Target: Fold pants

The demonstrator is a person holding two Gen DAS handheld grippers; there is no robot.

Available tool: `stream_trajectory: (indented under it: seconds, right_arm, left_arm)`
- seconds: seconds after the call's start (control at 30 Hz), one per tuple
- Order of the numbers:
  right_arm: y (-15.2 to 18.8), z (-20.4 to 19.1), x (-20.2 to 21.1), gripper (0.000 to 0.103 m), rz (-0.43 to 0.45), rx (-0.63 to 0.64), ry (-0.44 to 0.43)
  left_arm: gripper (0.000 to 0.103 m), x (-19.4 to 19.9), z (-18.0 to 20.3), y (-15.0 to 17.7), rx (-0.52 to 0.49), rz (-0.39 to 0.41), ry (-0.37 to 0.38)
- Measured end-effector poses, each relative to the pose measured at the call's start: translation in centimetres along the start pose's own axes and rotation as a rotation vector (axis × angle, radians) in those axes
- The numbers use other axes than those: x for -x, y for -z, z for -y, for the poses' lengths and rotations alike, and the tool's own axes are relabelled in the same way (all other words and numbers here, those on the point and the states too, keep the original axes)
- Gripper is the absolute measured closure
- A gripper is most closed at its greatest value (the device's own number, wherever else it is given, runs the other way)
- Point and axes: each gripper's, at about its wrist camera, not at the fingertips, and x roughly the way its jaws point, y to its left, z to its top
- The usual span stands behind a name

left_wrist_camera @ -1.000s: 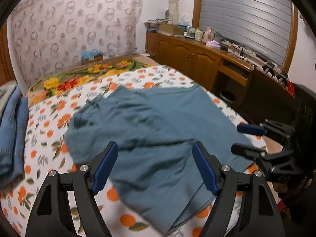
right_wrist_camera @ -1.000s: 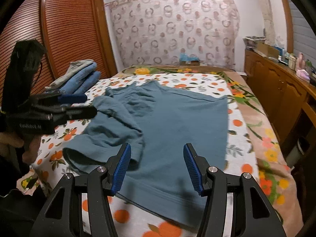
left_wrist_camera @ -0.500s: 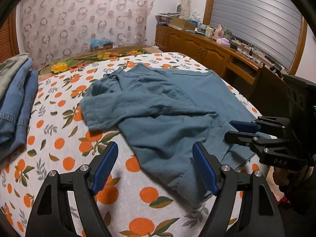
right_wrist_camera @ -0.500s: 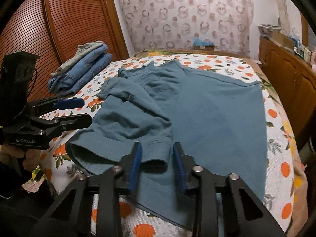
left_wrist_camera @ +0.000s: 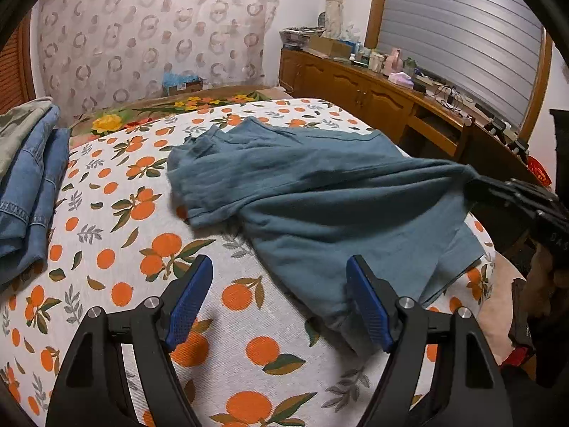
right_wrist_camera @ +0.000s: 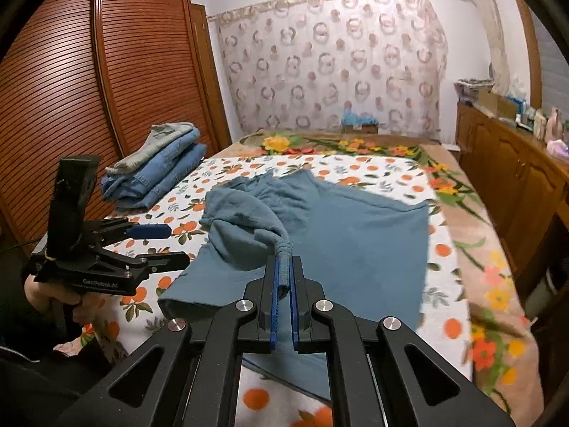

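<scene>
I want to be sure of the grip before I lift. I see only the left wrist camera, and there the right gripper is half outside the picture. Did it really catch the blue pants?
Observer: Yes. In the right wrist view the right gripper is shut on a bunched cuff of the blue pants. Its jaws have just been closing.
Operator: How does my left gripper look from there?
Observer: The left gripper is open and empty, beside the edge of the pants. I cannot tell whether it touches them.
Operator: What stands behind the jeans?
Observer: A brown slatted wardrobe, close beside the folded jeans.
</scene>
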Motion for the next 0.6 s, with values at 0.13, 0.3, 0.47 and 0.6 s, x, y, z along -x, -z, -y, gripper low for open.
stream_trajectory:
  seconds: [0.13, 0.3, 0.47, 0.6]
  right_arm:
    - [1.1, 1.1, 1.6, 0.098, 0.003, -0.007, 0.030]
    - [1.8, 1.1, 2.9, 0.098, 0.002, -0.022, 0.061]
    - [2.1, 0.4, 3.7, 0.098, -0.006, -0.032, 0.085]
    - [2.2, 0.3, 3.7, 0.098, -0.024, -0.031, 0.102]
  left_arm:
    - [0.025, -0.1, 0.7, -0.3, -0.012, -0.004, 0.008]
    - [0.025, -0.3, 1.6, -0.3, -0.027, -0.011, 0.019]
    - [0.025, -0.5, 2.4, -0.3, -0.041, -0.014, 0.026]
    - [0.025, -0.7, 2.9, -0.2, -0.050, -0.018, 0.028]
